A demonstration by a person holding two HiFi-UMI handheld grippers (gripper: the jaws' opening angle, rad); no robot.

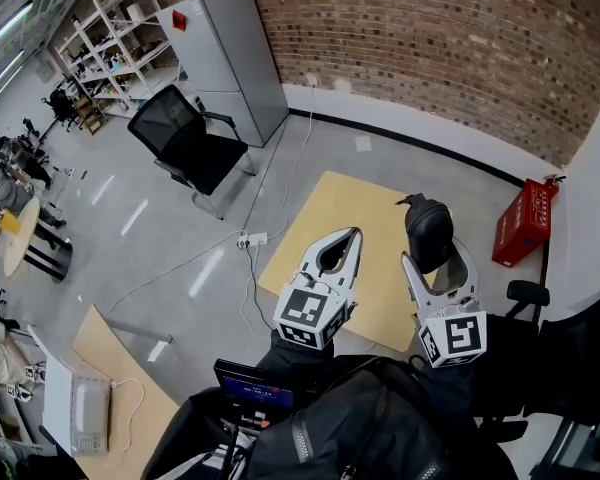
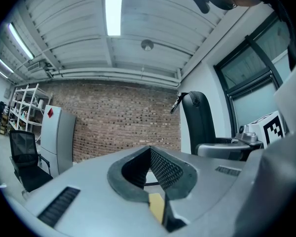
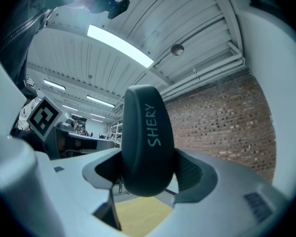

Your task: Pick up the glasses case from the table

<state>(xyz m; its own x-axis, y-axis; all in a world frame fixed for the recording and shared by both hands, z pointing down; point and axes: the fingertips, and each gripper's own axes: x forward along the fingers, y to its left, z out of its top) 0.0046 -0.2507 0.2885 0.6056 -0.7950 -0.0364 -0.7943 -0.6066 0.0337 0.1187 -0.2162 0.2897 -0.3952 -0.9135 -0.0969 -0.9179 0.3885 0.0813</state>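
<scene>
The table [image 1: 320,208] lies open from above, under the left gripper [image 1: 355,233], whose jaws are closed, and the right gripper [image 1: 442,268], whose jaws the case [image 1: 428,230] fills. A red box [image 1: 525,223] stands near its right edge, a power strip [image 1: 251,239] with cables lies off its left corner, and an office chair [image 1: 185,143] stands well apart. A black chair [image 1: 580,358] crowds the right gripper's right side.

The only word I could read was "SHERY", in pale capitals along the dark, rounded hard glasses case [image 3: 147,142] clamped in my right gripper [image 3: 149,177]. The white cube [image 1: 458,336] on that gripper and the one [image 1: 308,316] on my left gripper [image 1: 352,234] each showed a black square code pattern.
</scene>
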